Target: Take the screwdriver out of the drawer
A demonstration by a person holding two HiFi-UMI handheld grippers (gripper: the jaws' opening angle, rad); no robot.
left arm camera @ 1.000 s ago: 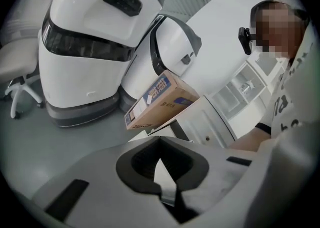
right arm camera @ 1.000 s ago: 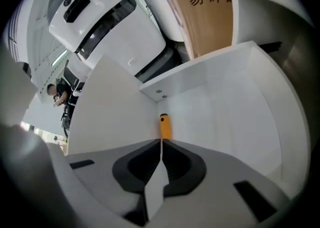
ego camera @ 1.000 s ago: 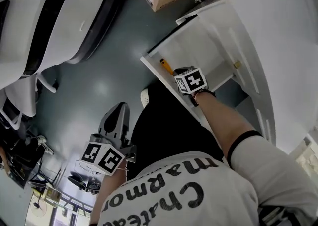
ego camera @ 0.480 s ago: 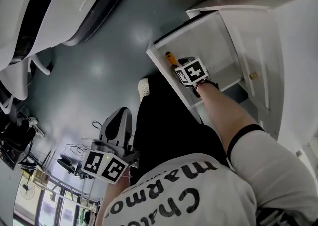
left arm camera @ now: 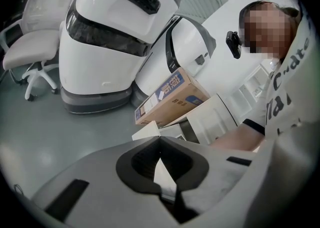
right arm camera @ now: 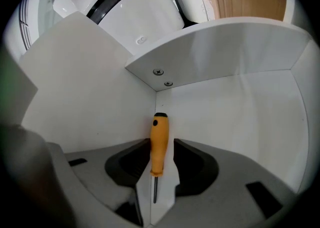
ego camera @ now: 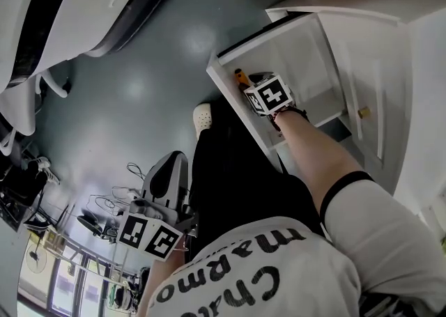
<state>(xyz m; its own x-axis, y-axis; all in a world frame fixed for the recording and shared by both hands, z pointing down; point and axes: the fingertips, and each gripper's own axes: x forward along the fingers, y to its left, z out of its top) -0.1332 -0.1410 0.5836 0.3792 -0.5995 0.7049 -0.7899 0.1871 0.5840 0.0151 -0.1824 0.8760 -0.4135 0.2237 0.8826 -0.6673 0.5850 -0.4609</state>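
The drawer (ego camera: 296, 47) stands pulled out, and the screwdriver (right arm camera: 159, 144) lies on its floor, tucked into the corner nearest the person. Its orange handle has the black cap toward the corner joint, and its thin shaft points back at the right gripper (right arm camera: 159, 172). That gripper reaches down into the drawer on the person's bare forearm, its marker cube facing up. Its jaws have just been opening and now stand wide, one on each side of the handle. The handle sits close against the left jaw with a gap showing at the right one, so nothing is clamped and the screwdriver is loose between them, not lifted. The left gripper (ego camera: 171, 159) hangs well apart from the drawer, out over the grey floor (ego camera: 139, 93) beside the person's dark trouser leg, with its tips drawn together and nothing between them. A shoe (ego camera: 203, 117) shows just outside the drawer's front. A cardboard box (left arm camera: 172, 96) sits just beyond the drawer's far end, and past that are large white machine housings (left arm camera: 115, 36) and a white chair (left arm camera: 30, 46).
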